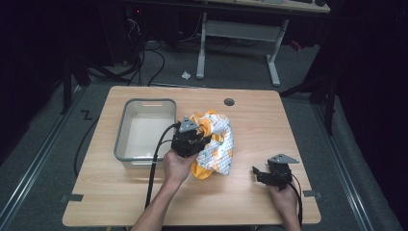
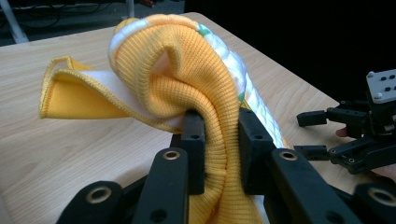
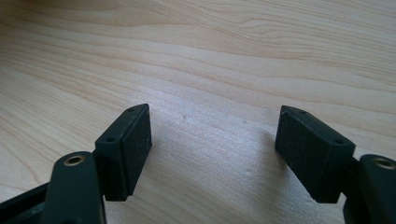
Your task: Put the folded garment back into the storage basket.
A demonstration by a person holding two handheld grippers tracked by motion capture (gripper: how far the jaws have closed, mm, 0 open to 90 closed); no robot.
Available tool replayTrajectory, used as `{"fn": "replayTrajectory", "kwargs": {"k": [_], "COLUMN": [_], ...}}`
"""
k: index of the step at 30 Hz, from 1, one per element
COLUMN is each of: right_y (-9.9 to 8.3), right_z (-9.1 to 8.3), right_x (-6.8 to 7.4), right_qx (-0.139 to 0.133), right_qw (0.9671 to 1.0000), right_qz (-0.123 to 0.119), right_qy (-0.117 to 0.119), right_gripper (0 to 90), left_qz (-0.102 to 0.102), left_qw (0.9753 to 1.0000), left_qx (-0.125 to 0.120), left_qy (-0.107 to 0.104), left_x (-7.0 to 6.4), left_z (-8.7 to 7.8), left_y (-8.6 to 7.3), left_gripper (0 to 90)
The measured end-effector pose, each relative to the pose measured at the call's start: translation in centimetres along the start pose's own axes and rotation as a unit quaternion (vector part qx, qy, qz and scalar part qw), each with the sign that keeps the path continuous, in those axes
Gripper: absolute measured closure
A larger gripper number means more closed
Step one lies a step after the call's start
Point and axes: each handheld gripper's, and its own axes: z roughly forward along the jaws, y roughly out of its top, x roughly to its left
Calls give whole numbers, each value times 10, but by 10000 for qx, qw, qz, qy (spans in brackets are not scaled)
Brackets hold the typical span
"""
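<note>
Bunching into soft folds near the middle of the counter (image 1: 255, 130), the cloth (image 1: 216, 144) is a yellow ribbed knit on one face and white with small orange and green markings on the other, with a neatly stitched yellow hem running along its free edge. In the left gripper view the cloth (image 2: 187, 79) rises in a thick rolled hump, the yellow rib outermost and a strip of the white patterned side curving down its far flank, while one flat corner spreads out and hangs a little above the wood. A doubled fold of the knit is pinched between the two black jaws of the left tongs (image 2: 217, 149), which are clenched tight on it so that the fabric bulges above and below the pads. From above, the left tongs (image 1: 195, 139) sit at the near left side of the cloth, held by the person's left hand (image 1: 177, 166), with a black cable trailing back toward the near edge. Just beside the cloth on its left stands a grey-rimmed plastic bin (image 1: 126, 139) with a pale interior, set toward the left edge of the counter. Well apart, near the near right corner, the right tongs (image 1: 257, 172) rest low over bare wood in the right hand (image 1: 284, 197); the right gripper view shows the right tongs (image 3: 212, 154) released, jaws spread wide with only wood grain between them.
</note>
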Motion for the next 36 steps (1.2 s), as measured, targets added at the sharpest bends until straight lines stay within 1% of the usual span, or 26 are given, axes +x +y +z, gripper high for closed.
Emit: {"fn": "replayTrajectory", "kwargs": {"k": [7,11,21,30,36], "right_y": [0,0,0,0,0], "right_z": [0,0,0,0,0], "right_x": [0,0,0,0,0], "right_qx": [0,0,-2,-3,-2], "right_qw": [10000,10000,10000,10000,10000], "right_qz": [0,0,-2,-8,-6], "right_qy": [0,0,-1,3,2], "right_gripper": [272,272,272,272,272], "left_qz": [-12,-73,-128,-202,-293], "left_qw": [10000,9999,9998,9995,9991], "left_qx": [-42,-95,-143,-235,-304], "left_qy": [14,3,-14,9,46], "left_x": [4,8,13,21,30], "left_z": [-9,-16,-25,-38,-47], "left_y": [2,3,3,6,6], "left_gripper": [754,753,754,754,754]}}
